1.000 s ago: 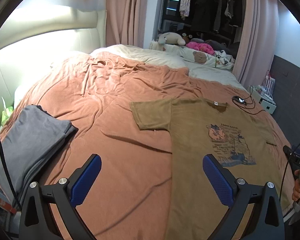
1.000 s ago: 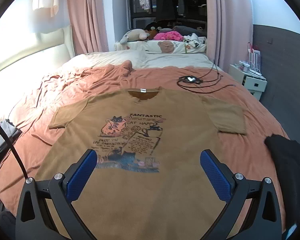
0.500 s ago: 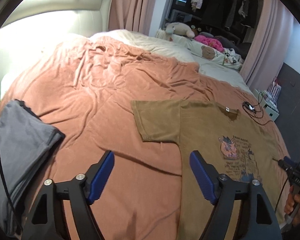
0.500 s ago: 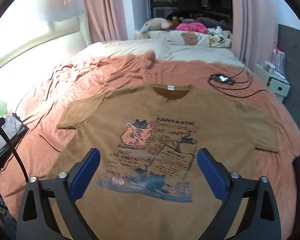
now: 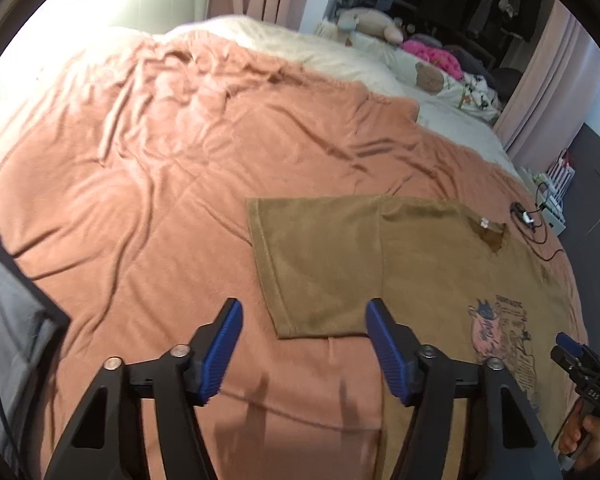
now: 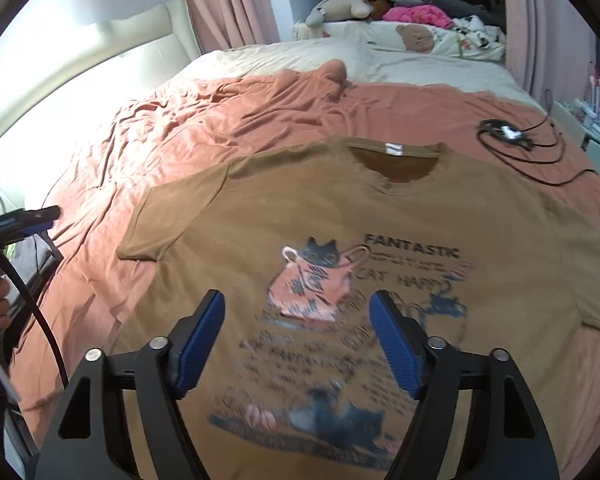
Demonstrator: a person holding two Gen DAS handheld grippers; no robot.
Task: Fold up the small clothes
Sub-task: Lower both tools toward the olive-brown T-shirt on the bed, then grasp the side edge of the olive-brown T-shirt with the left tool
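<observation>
A brown T-shirt (image 6: 340, 216) with a cat print lies flat, front up, on the salmon bed cover (image 5: 160, 160). My left gripper (image 5: 304, 308) hovers just above the lower corner of the shirt's left sleeve (image 5: 320, 264). Its jaws are closing and the pads touch no cloth. My right gripper (image 6: 296, 298) hangs over the printed chest (image 6: 312, 280). Its jaws are closing too, with nothing pinched between them. Each gripper shows at the edge of the other view: the right gripper (image 5: 576, 356) and the left gripper (image 6: 24, 218), both in a person's hand.
A folded grey garment (image 5: 12, 320) lies at the bed's left edge. A black cable (image 6: 508, 136) is coiled on the cover right of the collar. Pillows and plush toys (image 6: 340, 8) fill the head end. A white nightstand (image 6: 596, 152) stands at the right.
Both grippers have moved forward over the bed and dropped closer to the shirt. Both pairs of jaws have narrowed. The left one now sits at the sleeve, the right one over the print.
</observation>
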